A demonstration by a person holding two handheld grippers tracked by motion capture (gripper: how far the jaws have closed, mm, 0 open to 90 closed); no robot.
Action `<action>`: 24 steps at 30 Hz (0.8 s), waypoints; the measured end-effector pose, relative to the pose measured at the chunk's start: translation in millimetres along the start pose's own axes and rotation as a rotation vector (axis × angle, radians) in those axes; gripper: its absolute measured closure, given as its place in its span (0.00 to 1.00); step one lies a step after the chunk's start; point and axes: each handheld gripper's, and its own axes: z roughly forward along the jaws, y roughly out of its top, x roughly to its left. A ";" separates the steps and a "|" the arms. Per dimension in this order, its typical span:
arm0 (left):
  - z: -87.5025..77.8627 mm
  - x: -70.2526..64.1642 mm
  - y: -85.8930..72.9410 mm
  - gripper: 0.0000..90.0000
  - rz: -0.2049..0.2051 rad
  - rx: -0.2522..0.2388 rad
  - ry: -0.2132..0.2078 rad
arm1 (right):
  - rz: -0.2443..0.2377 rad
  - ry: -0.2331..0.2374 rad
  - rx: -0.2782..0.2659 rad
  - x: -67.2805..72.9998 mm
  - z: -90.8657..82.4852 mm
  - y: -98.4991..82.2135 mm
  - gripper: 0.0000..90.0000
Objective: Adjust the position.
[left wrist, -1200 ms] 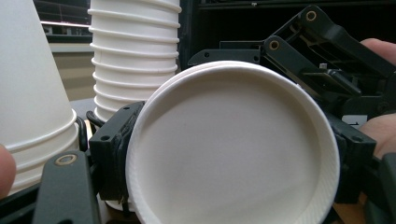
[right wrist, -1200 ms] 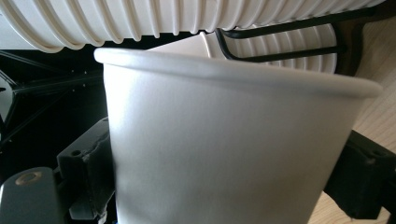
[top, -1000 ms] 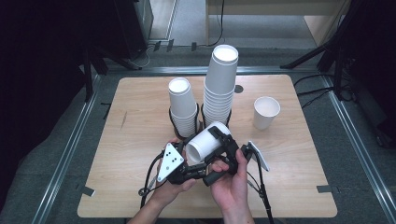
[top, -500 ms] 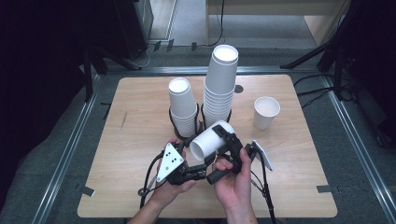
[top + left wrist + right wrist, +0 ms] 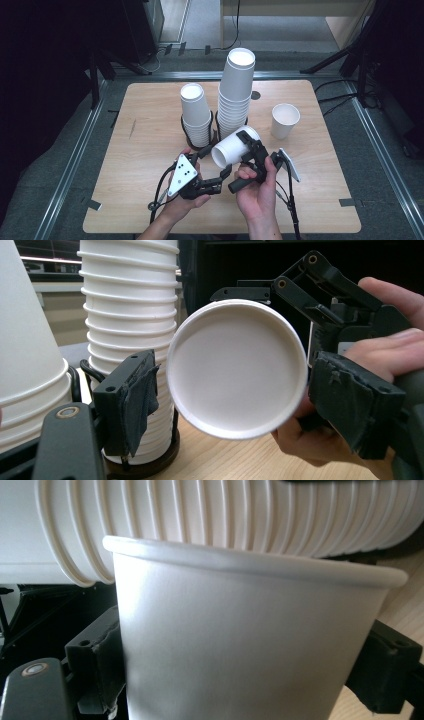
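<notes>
A white paper cup lies on its side above the table's front half. My right gripper is shut on its wall; its jaws have just been closing with the cup between them. In the right gripper view both pads press the cup. My left gripper is at the cup's mouth. In the left gripper view the round mouth faces the camera between the two pads, with a thin gap at the left pad, so the left gripper is open.
Two stacks of white cups stand in black ring holders behind the hands, a short one and a tall one. A single upright cup stands at the right. The wooden table has bare room at the left.
The right hand has carried the cup slightly to the right and away from the table's front edge. The left hand has stayed put.
</notes>
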 end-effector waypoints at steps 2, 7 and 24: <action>-0.2 -0.4 0.2 0.22 -0.001 0.001 -0.006 | -0.008 0.007 -0.014 1.4 -1.2 2.2 0.13; -1.1 -1.1 1.5 0.22 -0.001 -0.002 -0.014 | -0.040 0.023 -0.043 5.6 -5.0 7.3 0.14; -0.7 0.2 0.8 0.22 -0.005 0.004 -0.009 | -0.250 0.044 -0.177 21.8 -18.2 15.0 0.14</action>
